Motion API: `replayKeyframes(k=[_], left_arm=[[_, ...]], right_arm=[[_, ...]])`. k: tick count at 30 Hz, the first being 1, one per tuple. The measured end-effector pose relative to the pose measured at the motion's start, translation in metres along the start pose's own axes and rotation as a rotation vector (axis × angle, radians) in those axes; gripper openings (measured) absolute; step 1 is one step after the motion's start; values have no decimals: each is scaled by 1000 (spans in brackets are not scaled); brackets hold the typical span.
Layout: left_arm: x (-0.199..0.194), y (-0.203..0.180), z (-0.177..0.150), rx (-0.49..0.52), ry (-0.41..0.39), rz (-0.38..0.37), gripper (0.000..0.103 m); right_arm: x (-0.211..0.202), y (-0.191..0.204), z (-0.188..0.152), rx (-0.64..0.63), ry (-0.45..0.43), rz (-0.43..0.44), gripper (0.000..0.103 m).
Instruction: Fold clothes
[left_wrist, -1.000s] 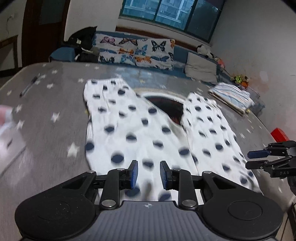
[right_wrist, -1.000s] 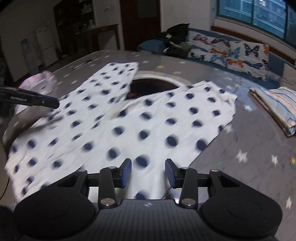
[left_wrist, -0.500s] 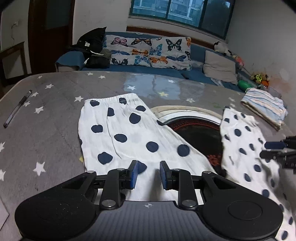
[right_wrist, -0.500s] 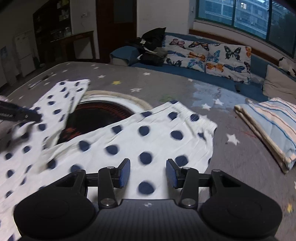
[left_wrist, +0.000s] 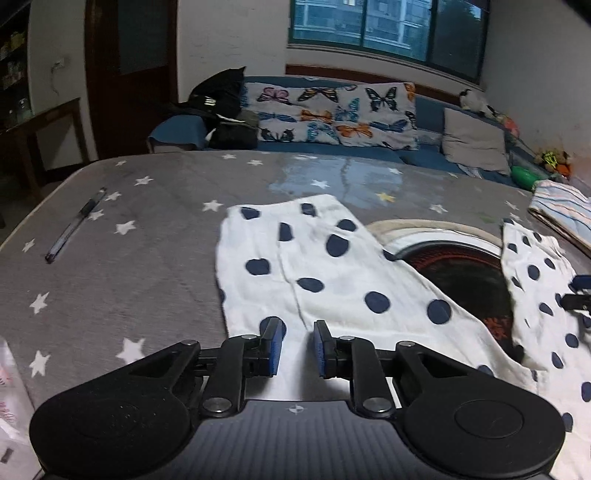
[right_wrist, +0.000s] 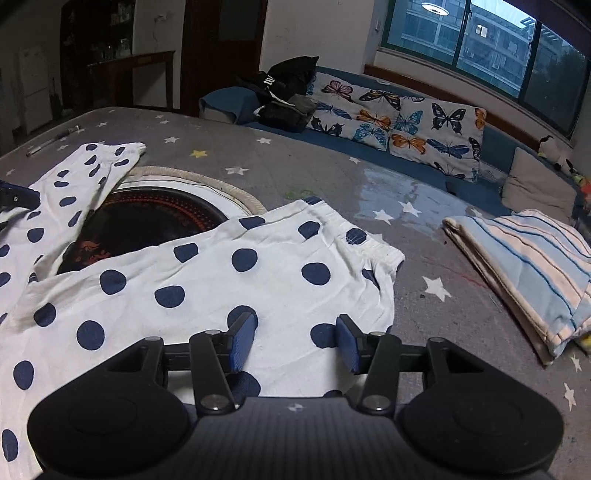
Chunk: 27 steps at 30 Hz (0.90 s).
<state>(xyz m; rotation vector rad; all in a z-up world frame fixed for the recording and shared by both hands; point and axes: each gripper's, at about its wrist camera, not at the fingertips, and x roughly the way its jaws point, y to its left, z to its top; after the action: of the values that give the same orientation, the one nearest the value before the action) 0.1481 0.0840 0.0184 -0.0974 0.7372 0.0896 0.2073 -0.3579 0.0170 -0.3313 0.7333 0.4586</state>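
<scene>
Left gripper (left_wrist: 297, 345) narrowing, right gripper (right_wrist: 297, 341) widening, both unclenched over polka-dot trousers (right_wrist: 229, 280); no legible writing.

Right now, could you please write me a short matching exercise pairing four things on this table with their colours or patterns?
Things:
1. spread garment
2. folded cloth
3. tablecloth
4. gripper pads

Looks:
a. solid blue
b. grey with stars
c. white with dark blue dots
d. light with blue stripes

Pairs: 1-c, 2-d, 3-b, 4-a
</scene>
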Motion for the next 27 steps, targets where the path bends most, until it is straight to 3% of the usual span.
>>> replayKeyframes(k=[9, 13, 22, 27], left_arm=[[4, 0, 20, -37, -12, -33, 22], [15, -3, 38, -32, -21, -41, 22], [55, 4, 61, -57, -7, -35, 22], [71, 11, 64, -64, -5, 6, 21]], right_arm=[[10, -12, 24, 57, -41, 23, 48], [28, -20, 37, 76, -13, 26, 48], [45, -44, 40, 112, -6, -29, 47], [42, -59, 34, 145, -6, -67, 47]])
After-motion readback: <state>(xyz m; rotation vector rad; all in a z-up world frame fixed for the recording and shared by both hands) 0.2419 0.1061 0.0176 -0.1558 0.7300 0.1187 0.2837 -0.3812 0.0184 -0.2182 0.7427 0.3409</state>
